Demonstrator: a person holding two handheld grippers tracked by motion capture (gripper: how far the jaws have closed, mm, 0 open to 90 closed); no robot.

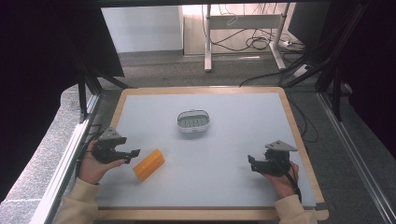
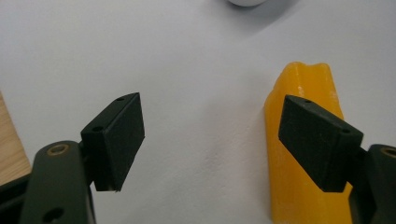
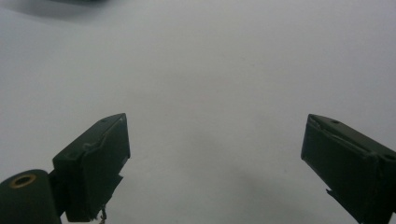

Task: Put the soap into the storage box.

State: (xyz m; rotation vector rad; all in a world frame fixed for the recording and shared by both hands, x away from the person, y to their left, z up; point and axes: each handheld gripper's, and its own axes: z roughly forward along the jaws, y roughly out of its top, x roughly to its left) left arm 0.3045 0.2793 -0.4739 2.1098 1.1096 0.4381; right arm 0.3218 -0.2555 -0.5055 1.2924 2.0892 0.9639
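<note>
An orange block (image 1: 149,164) lies on the pale table top (image 1: 224,154) near the front left. In the left gripper view the same orange block (image 2: 299,154) lies partly behind the right-hand jaw, outside the gap. My left gripper (image 1: 133,154) stands open just left of the block, and in its own view the left gripper (image 2: 210,140) has only bare table between its jaws. A white oval dish (image 1: 193,121) with a ribbed inside sits at the table's middle. My right gripper (image 1: 251,162) is open at the front right; its own view shows the right gripper (image 3: 215,158) over bare table.
The table has a wooden border (image 1: 299,135). Dark curtains hang at both sides, and a metal frame rail (image 1: 70,154) runs along the left. Beyond the table stand desk legs (image 1: 208,42) with loose cables (image 1: 252,42) on the floor.
</note>
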